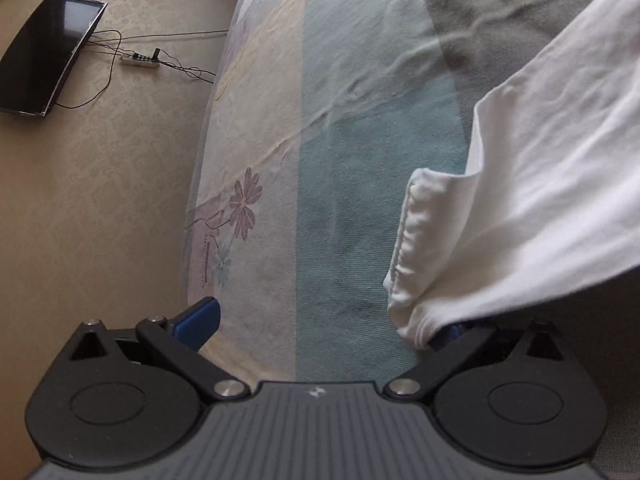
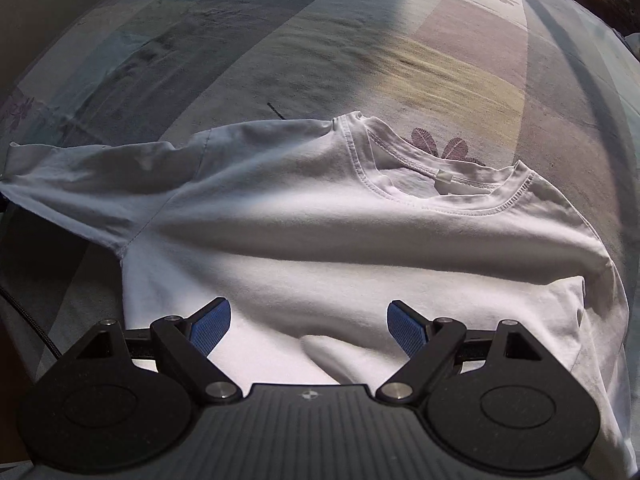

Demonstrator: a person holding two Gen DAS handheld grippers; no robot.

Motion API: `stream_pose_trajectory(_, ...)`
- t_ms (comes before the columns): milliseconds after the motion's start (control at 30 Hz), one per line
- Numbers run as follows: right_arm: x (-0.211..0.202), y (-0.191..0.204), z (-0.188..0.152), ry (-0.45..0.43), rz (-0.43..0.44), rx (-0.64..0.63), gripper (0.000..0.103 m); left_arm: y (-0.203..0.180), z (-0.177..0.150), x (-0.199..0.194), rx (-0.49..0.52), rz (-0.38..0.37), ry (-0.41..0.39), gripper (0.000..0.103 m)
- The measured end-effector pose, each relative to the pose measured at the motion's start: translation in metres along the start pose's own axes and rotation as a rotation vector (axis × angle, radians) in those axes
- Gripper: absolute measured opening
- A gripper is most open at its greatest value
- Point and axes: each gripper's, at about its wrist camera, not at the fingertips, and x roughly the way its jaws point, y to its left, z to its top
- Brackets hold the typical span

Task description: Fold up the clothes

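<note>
White T-shirt [image 2: 328,216]: soft matt knit cloth, creased. Bedsheet [image 1: 320,160]: thin woven cloth, wrinkled. Gripper pads [image 2: 210,326]: blue, ribbed. TV screen [image 1: 48,52], far left: glossy black.

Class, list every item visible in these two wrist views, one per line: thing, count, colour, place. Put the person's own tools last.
T-shirt: one, white, spread on the bed, collar away from the right camera; its sleeve drapes over the left gripper's right finger.
Bedsheet: one, pastel patchwork with purple flower prints, covering the bed.
Flat screen: one, black, lying on the beige floor beside the bed.
Power strip: one, white, on the floor by the screen, thin black cables trailing from it.
Left gripper: one, black with blue pads, open, at the bed's edge.
Right gripper: one, black with blue pads, open above the shirt's body.
</note>
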Motion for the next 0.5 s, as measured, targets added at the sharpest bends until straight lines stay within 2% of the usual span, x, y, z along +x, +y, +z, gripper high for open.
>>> stream_pose_trajectory(100,0.001,-0.007,-0.004,0.011,-0.006,0.029,0.089,-0.011,-0.002,-0.02,0.105,0.061,-0.124,0.103)
stream_pose_trajectory(200,0.002,-0.009,-0.006,0.018,-0.005,0.042,0.089,-0.003,0.006,-0.038,0.04,-0.02,-0.202,0.102)
stream_pose_trajectory(233,0.003,-0.008,-0.006,0.021,-0.004,0.041,0.089,-0.003,0.009,-0.04,0.025,-0.052,-0.206,0.102)
stream_pose_trajectory(367,0.002,-0.003,-0.005,0.013,0.011,0.03,0.089,-0.017,0.016,-0.041,0.055,-0.078,-0.225,0.102)
stream_pose_trajectory(400,0.001,-0.001,-0.005,0.011,0.014,0.025,0.089,-0.022,0.017,-0.04,0.075,-0.115,-0.214,0.102)
stream_pose_trajectory(500,-0.002,0.001,-0.006,0.005,0.018,0.01,0.089,-0.027,0.01,-0.039,0.087,-0.15,-0.171,0.102)
